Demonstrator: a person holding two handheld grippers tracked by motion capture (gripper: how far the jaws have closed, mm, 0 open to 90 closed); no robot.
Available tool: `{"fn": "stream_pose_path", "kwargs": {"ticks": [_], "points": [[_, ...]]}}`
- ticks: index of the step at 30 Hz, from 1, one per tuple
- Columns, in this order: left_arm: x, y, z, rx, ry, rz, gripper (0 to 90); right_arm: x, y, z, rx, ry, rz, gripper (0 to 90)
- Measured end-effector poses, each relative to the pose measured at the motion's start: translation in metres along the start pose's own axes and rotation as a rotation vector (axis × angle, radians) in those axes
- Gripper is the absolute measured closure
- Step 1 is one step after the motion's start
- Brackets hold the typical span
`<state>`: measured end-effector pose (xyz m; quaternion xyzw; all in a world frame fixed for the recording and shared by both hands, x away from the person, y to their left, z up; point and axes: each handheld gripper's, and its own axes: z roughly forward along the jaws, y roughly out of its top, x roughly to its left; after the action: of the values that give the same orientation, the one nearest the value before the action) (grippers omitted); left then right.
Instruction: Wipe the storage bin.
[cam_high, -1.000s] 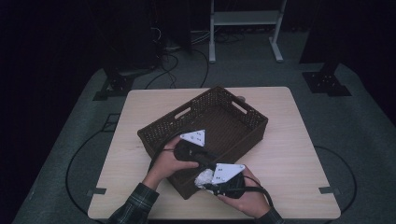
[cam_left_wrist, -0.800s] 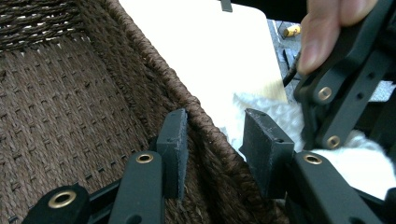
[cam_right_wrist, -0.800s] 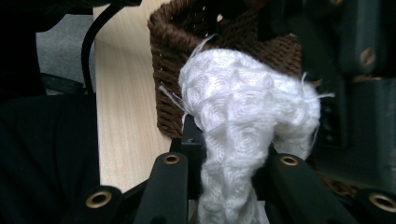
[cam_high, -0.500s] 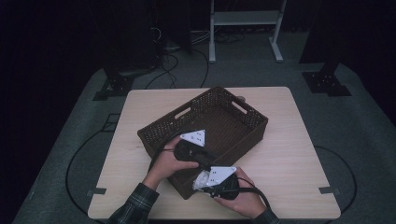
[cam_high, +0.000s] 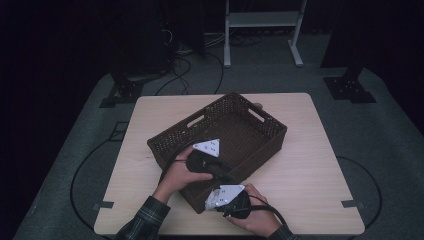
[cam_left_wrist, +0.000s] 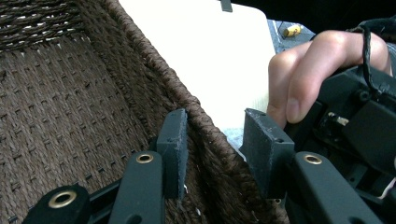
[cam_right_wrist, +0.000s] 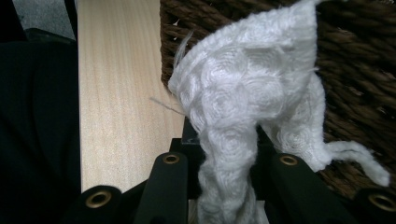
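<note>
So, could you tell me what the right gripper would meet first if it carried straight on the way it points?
Most likely the woven basket wall: the right gripper, shut on the white cloth, faces it closely, though depth is unclear.

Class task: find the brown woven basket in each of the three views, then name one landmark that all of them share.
High view: basket at table centre.
Left gripper view: its wall between the jaws.
Right gripper view: upper right, behind the white cloth.
Shared landmark: the pale wooden table.

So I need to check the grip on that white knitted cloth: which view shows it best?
The right gripper view: the white knitted cloth sits close-up, pinched in the right gripper beside the brown woven basket. The high view gives a small white patch; the left gripper view a pale sliver.
</note>
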<state>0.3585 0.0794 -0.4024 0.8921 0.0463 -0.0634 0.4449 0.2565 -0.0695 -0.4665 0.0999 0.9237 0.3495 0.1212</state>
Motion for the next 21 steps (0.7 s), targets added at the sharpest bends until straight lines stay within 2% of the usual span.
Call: {"fn": "stream_pose_path", "kwargs": {"ticks": [9,15,21], "points": [[0.000,0.000,0.000,-0.002,0.002,-0.001,59.8,0.011,0.001,0.011,0.045,0.016,-0.032,74.5],[0.000,0.000,0.000,-0.002,0.003,-0.002,59.9,0.015,0.008,0.013,0.020,0.044,-0.054,74.5],[0.000,0.000,0.000,-0.003,0.002,-0.001,59.9,0.018,0.020,0.004,-0.030,0.062,-0.045,74.6]]}}
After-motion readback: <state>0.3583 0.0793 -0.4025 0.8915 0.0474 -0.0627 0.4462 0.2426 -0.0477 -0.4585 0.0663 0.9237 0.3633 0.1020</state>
